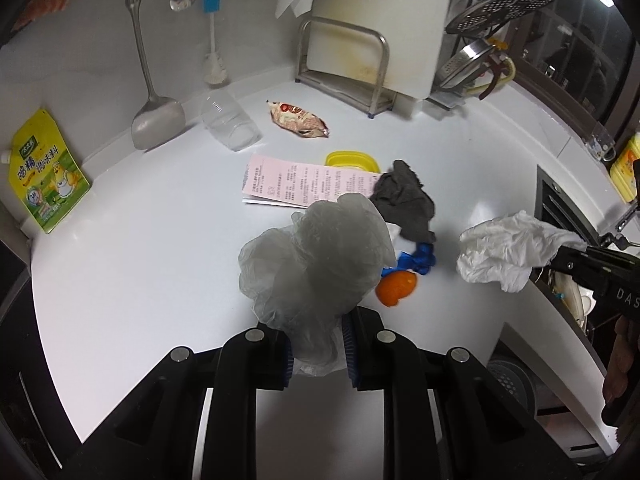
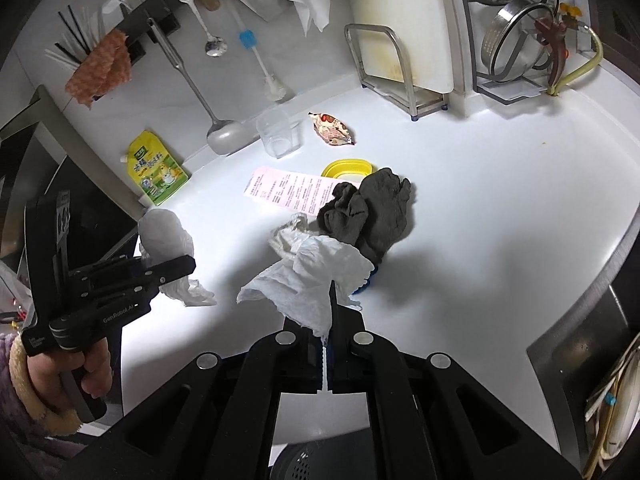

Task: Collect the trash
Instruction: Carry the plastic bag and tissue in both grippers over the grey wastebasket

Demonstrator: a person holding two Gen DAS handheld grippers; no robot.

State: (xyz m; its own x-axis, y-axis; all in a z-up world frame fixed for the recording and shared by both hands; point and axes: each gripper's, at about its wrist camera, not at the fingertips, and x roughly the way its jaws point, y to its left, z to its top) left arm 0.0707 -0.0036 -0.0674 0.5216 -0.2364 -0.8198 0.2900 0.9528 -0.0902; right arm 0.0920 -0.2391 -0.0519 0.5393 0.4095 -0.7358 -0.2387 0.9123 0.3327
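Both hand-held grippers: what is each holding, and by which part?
The left hand-held gripper pinches a crumpled plastic bag by its lower end; the right hand-held gripper pinches a white paper towel by one edge.

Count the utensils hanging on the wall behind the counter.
3, all at the back left. A long steel spatula hangs lowest, a small spoon is to its right, and a blue-topped brush is further right. Others may hang outside the view.
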